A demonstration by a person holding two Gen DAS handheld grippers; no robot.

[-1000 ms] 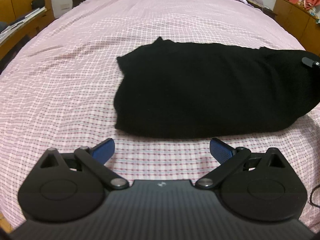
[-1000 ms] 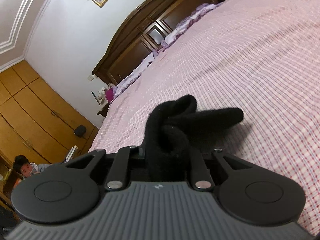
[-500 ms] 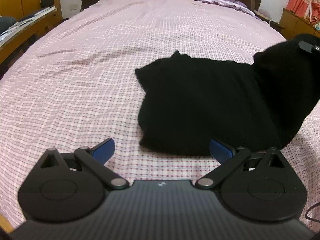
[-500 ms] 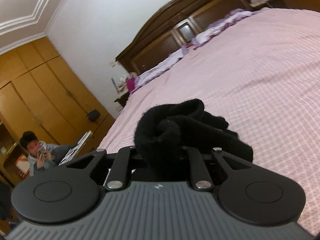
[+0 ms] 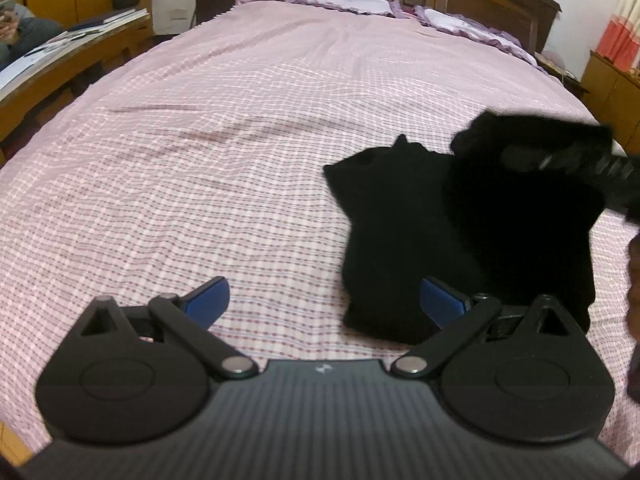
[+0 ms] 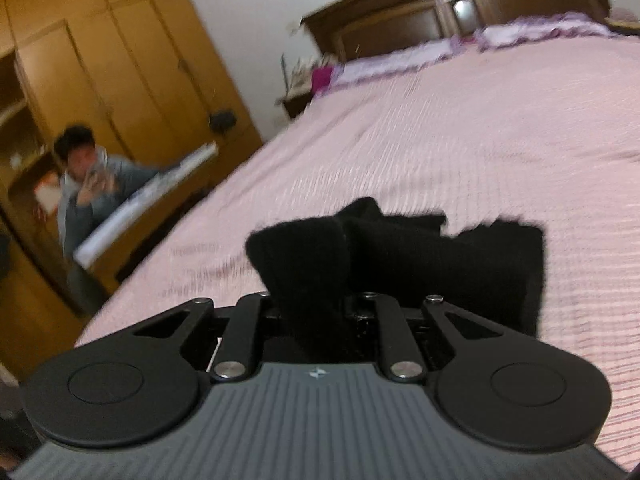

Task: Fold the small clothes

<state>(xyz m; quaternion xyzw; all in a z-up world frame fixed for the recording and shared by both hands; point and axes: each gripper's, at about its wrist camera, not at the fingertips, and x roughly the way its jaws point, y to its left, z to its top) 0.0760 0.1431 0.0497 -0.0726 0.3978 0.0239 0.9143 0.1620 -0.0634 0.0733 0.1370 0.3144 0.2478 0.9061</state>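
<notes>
The soft black knitted garment point(image 5: 460, 240) is spread on the pink checked bed sheet point(image 5: 200, 160). One edge is pinched and lifted by the right gripper point(image 6: 320, 308). The left gripper point(image 5: 324, 300) is held spread, empty. The limp, light cloth is best taken at a corner.
</notes>
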